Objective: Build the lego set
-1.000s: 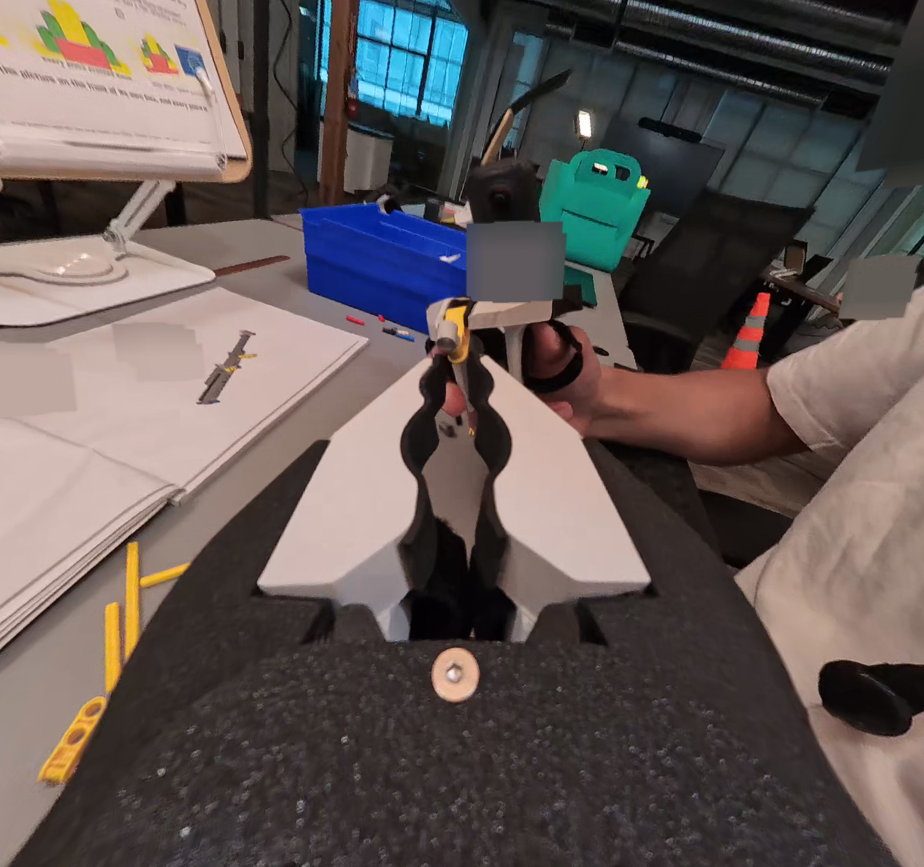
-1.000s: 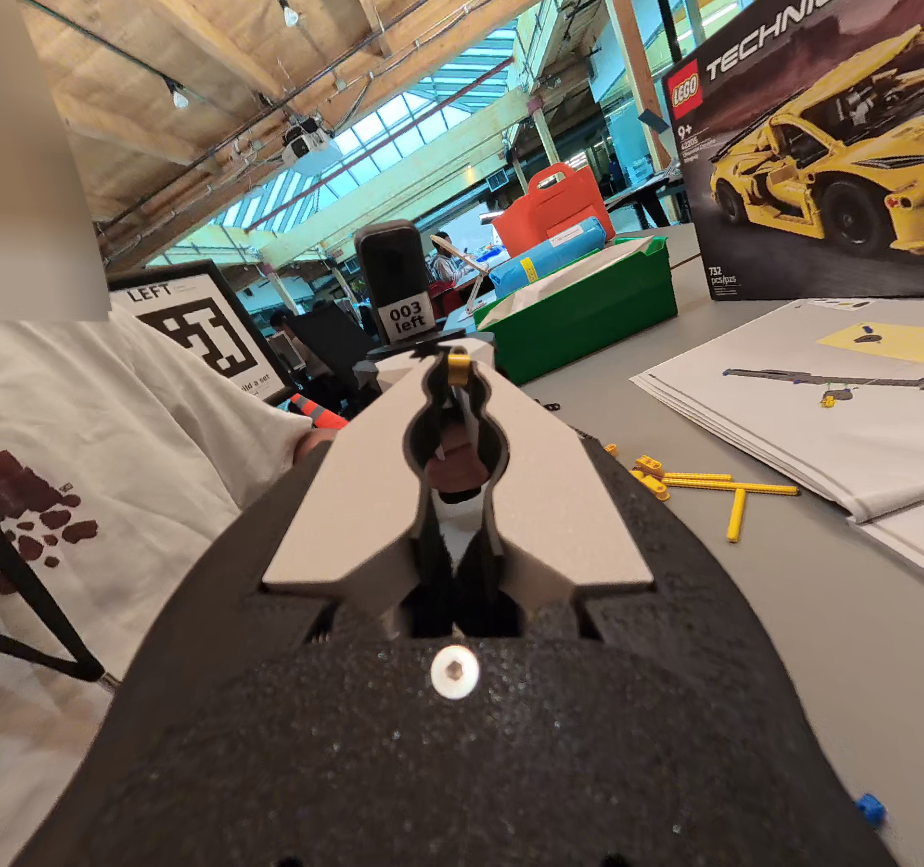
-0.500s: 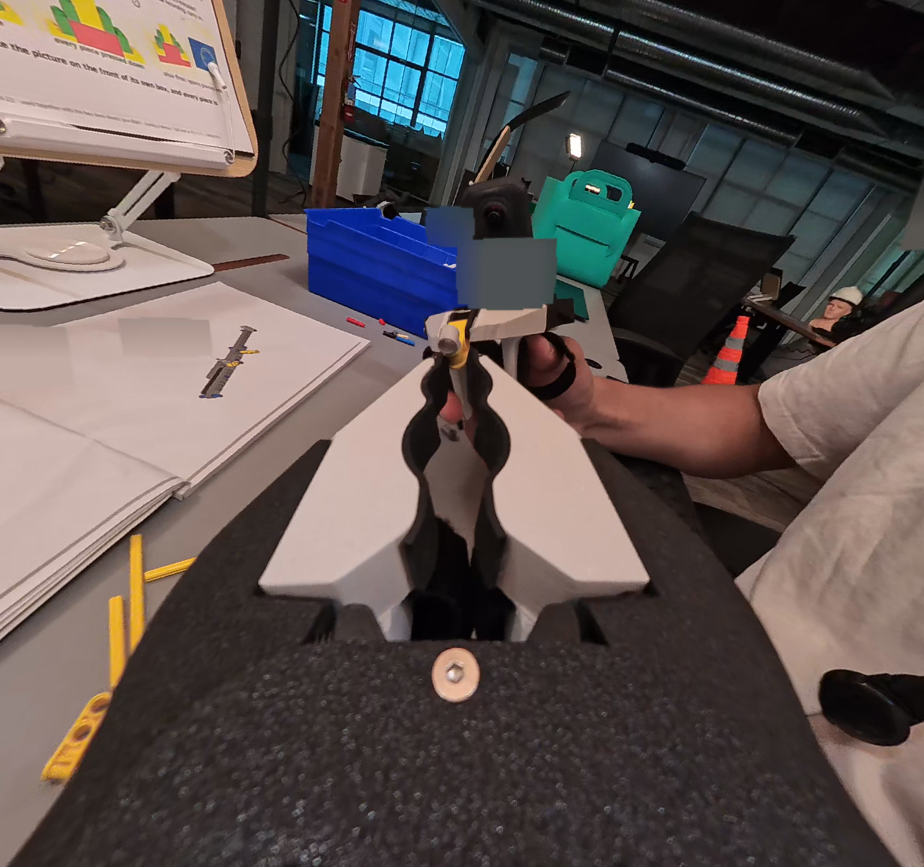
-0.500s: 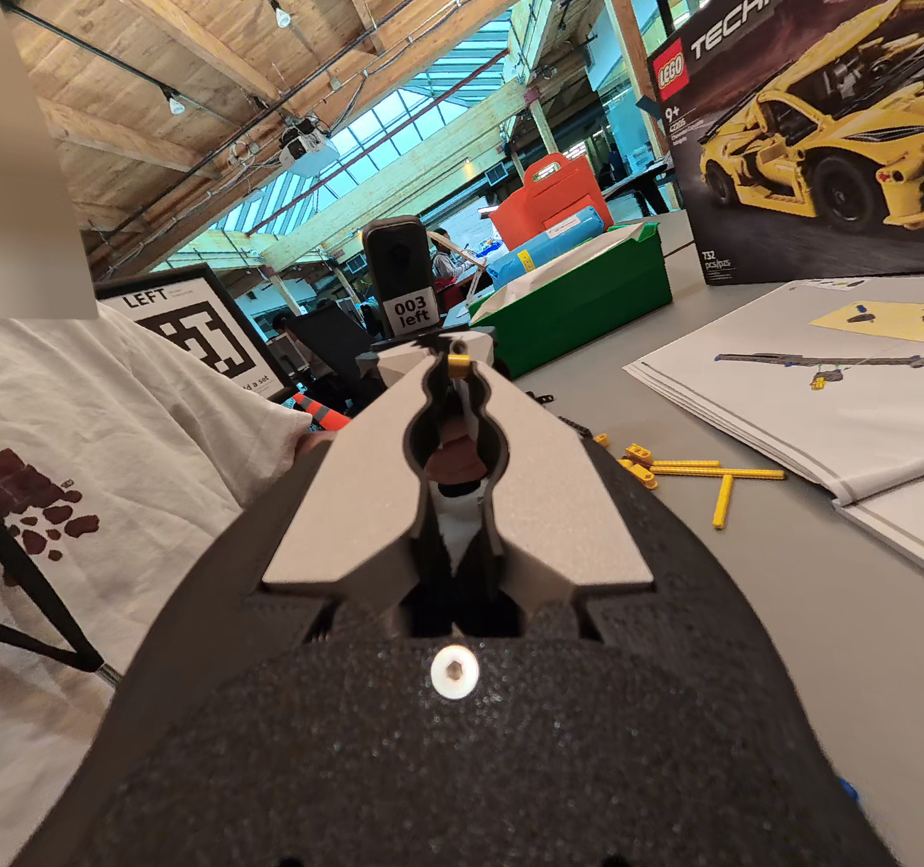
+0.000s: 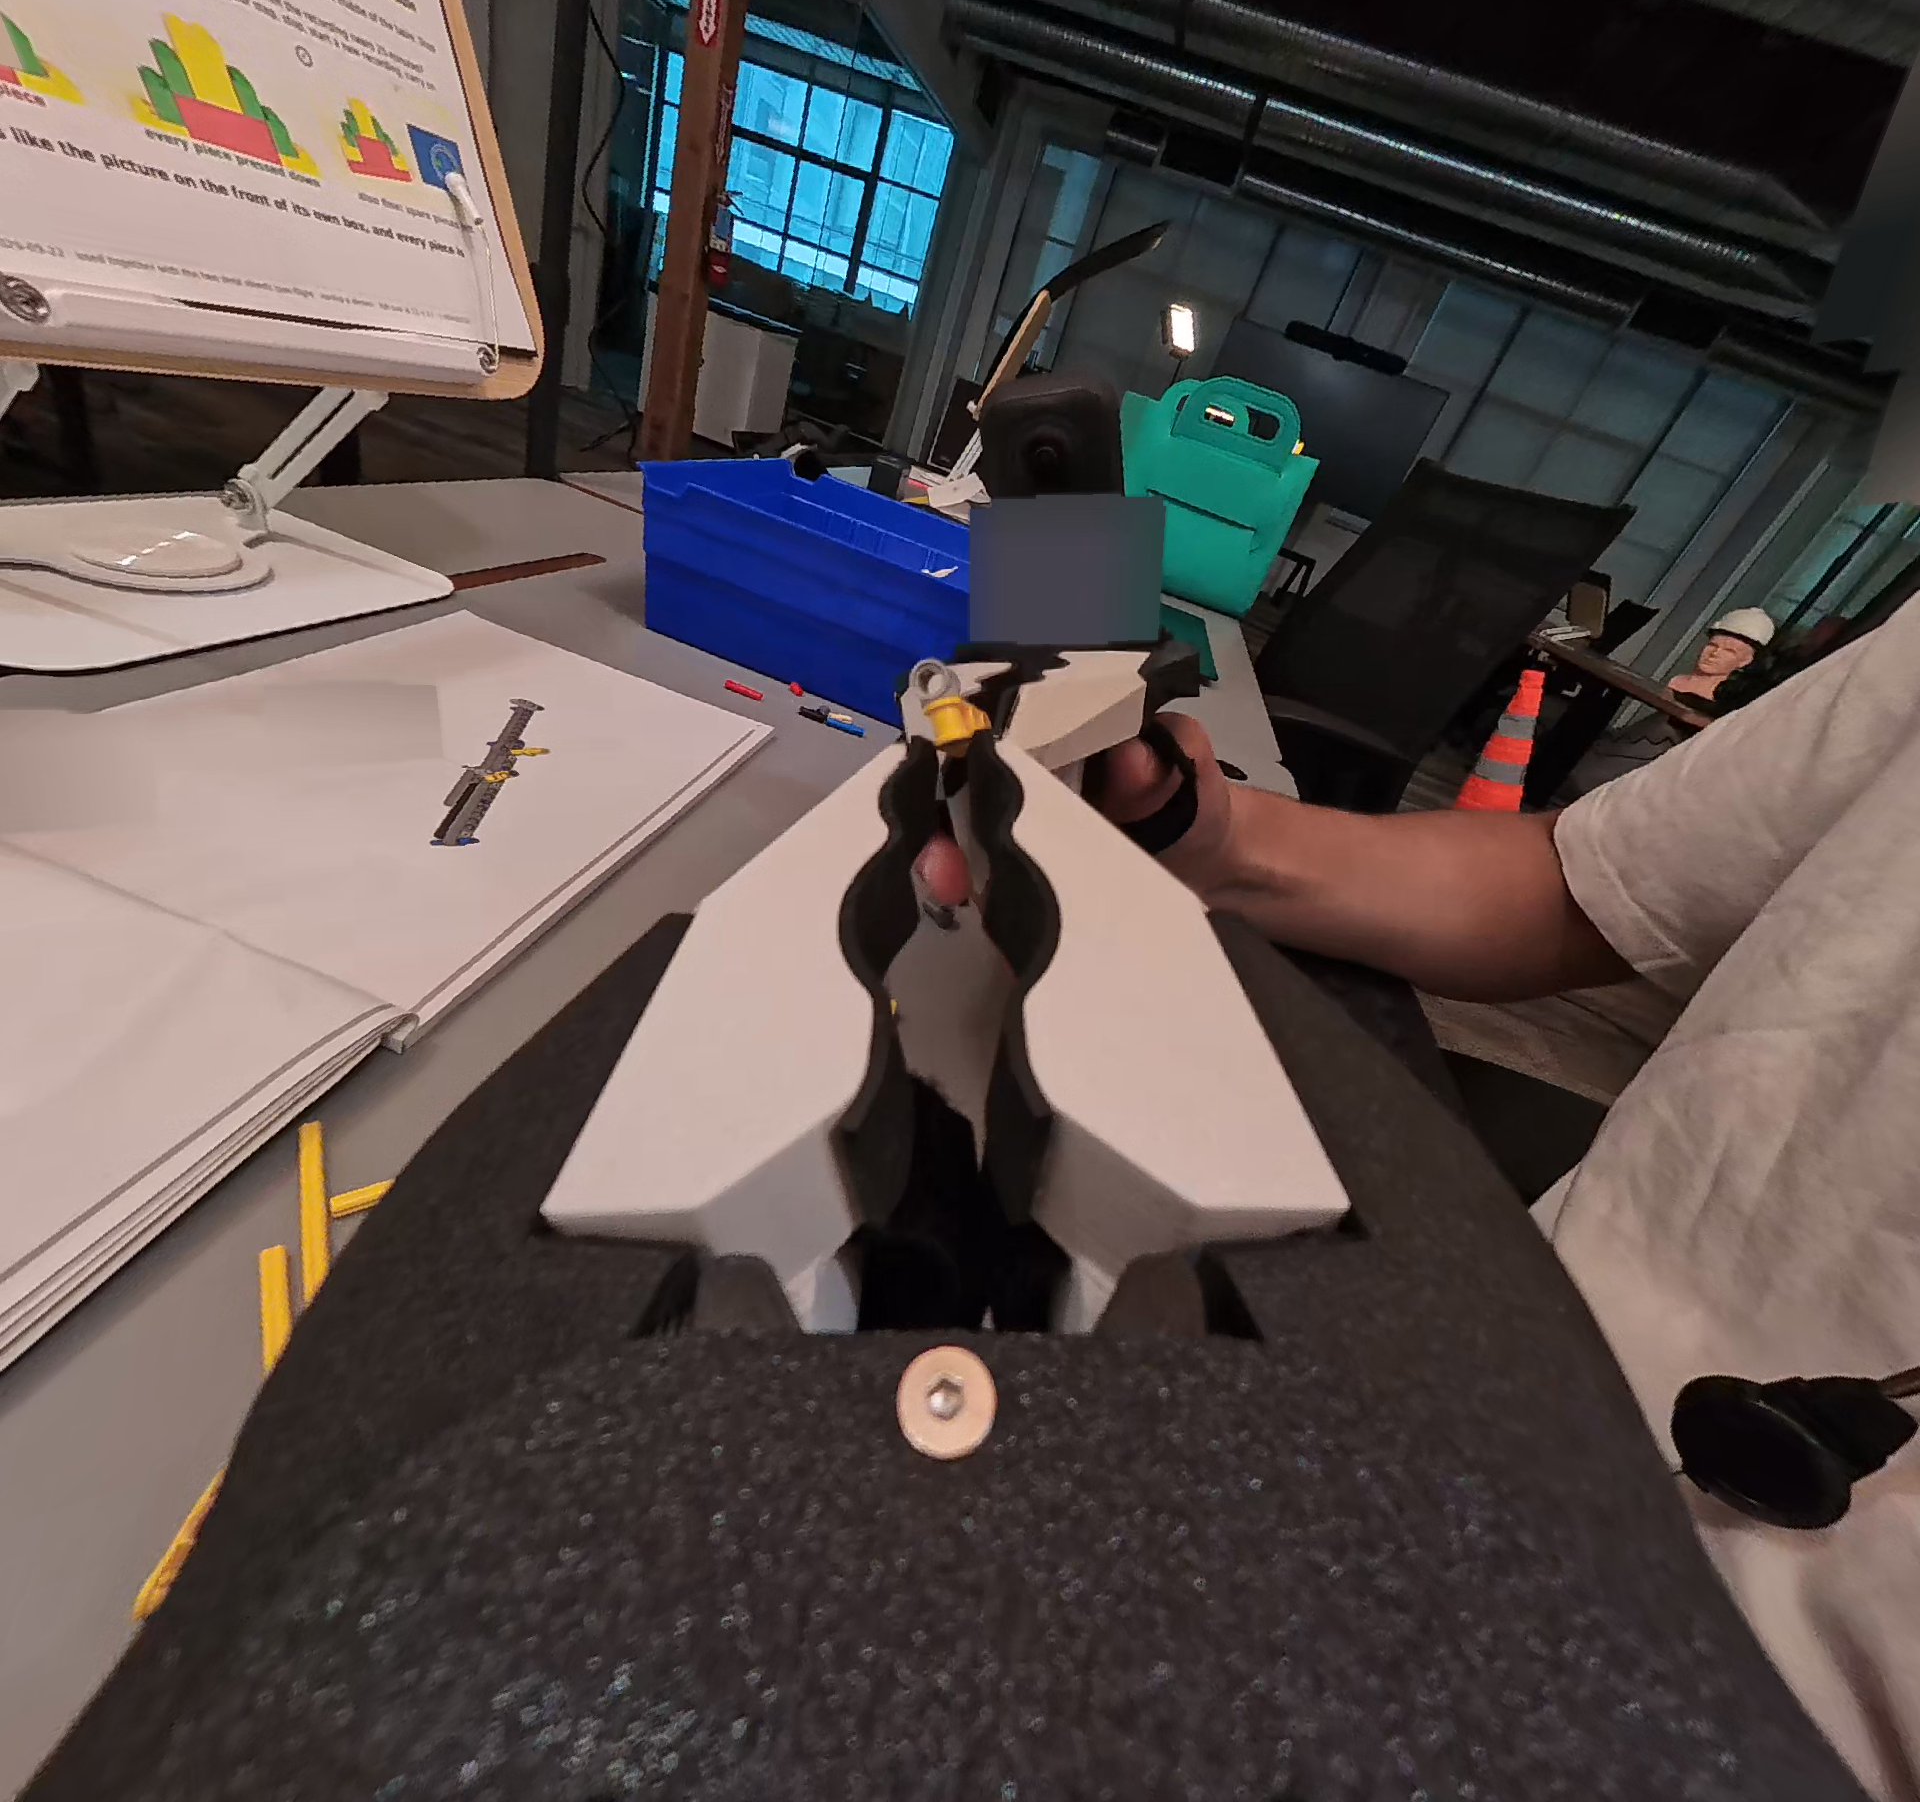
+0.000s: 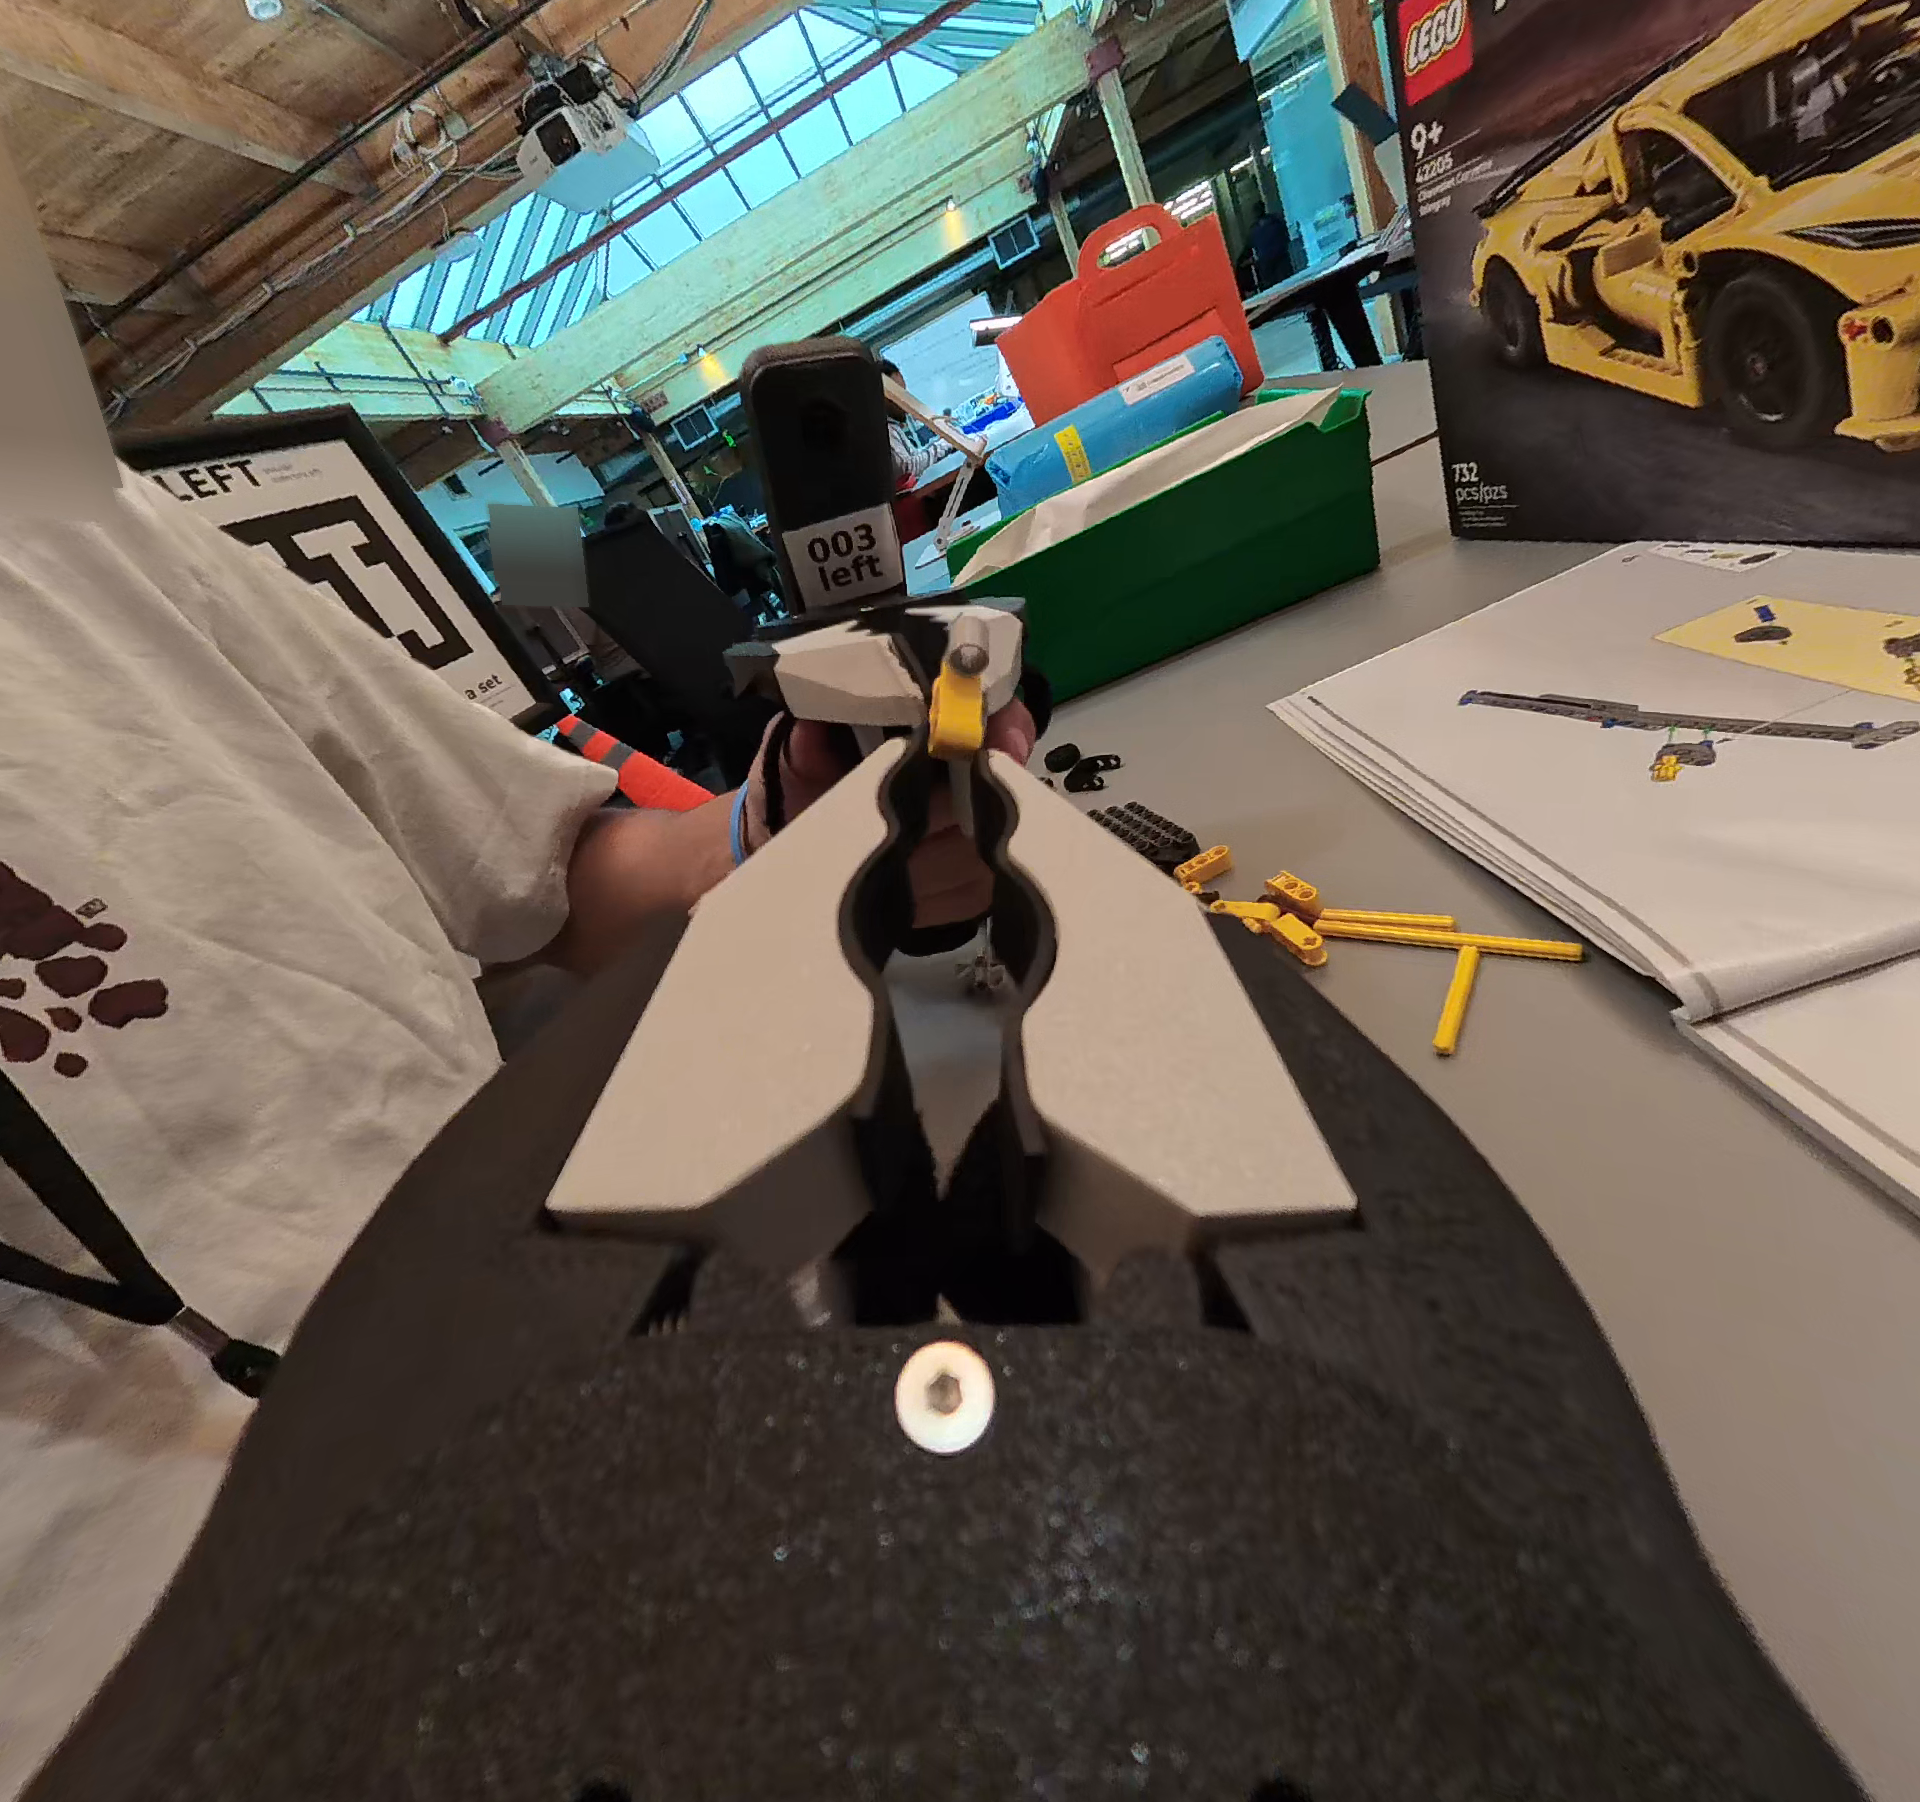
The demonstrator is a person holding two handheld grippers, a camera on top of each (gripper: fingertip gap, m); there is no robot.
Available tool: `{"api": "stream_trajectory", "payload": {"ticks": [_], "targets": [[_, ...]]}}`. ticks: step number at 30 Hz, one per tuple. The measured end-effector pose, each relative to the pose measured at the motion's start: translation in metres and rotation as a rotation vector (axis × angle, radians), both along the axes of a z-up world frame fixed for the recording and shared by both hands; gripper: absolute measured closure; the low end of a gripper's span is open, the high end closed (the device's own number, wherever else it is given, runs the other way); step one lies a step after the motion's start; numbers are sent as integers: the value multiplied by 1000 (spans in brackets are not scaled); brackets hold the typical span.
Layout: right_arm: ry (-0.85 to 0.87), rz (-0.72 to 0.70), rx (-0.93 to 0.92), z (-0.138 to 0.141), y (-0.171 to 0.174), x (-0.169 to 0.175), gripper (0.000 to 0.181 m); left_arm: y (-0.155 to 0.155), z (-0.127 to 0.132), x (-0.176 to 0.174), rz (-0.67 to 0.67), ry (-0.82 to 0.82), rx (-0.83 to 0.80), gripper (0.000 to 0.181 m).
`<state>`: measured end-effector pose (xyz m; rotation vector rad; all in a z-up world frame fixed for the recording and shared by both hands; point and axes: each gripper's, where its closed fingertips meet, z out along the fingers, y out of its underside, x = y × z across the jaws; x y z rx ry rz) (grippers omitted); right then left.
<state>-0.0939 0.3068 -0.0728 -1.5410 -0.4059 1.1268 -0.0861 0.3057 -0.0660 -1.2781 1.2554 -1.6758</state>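
Here the two grippers meet tip to tip above the desk (image 6: pixel 1558 1181), each blocking much of the other's view. The left gripper (image 5: pixel 948 765) has its fingers (image 5: pixel 790 973) drawn together on a small lego assembly (image 5: pixel 940 708), a grey pin with a yellow connector, which pokes out just past the tips. In the right wrist view the right gripper (image 6: pixel 951 765) likewise has its fingers (image 6: pixel 1122 983) pressed in on the same piece (image 6: pixel 958 703), the yellow connector standing upright between the tips with the grey pin end above it. Behind the piece, in each view, the other gripper and the hand (image 5: pixel 1153 786) holding it fill the middle ground.

Around them the desk is busy. An open instruction booklet (image 5: pixel 312 817) lies to the left gripper's left, with loose yellow beams (image 5: pixel 307 1222) beside its near edge. A blue bin (image 5: pixel 800 578) sits beyond the booklet, small red and blue bits just in front of it. A clipboard stand (image 5: pixel 208 194) with printed sheets rises at the far left. From the right gripper's side, yellow axles and connectors (image 6: pixel 1382 931) lie scattered near the booklet, black pieces (image 6: pixel 1143 827) just behind them, then a green bin (image 6: pixel 1174 547) and the set's box (image 6: pixel 1662 225) standing upright.
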Motion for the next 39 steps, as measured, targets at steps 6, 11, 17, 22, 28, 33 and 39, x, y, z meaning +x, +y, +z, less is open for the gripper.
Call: {"api": "stream_trajectory", "payload": {"ticks": [6, 11, 17, 22, 28, 33, 39], "targets": [[-18, 4, 4, 0, -2, 2, 175, -2, 1, 2, -18, -10, -17, 176], [-17, 0, -2, -1, -1, 2, 175, -1, 1, 3, -22, -22, -57, 177], [-121, -1, 28, -3, -5, 7, 155, -2, -4, 0, -1, 8, 100, 181], [-202, -8, 16, -12, -7, 15, 169, -6, -13, -1, 9, 53, 205, 181], [-360, -92, -72, -37, 1, 42, 166, 26, -34, -10, 145, 199, 274, 179], [-431, 7, -139, -56, -15, 29, 169, -33, -62, -56, -126, 437, 448, 164], [-511, 65, -175, -78, -17, 15, 169, -84, -125, -67, -290, 671, 623, 147]]}}
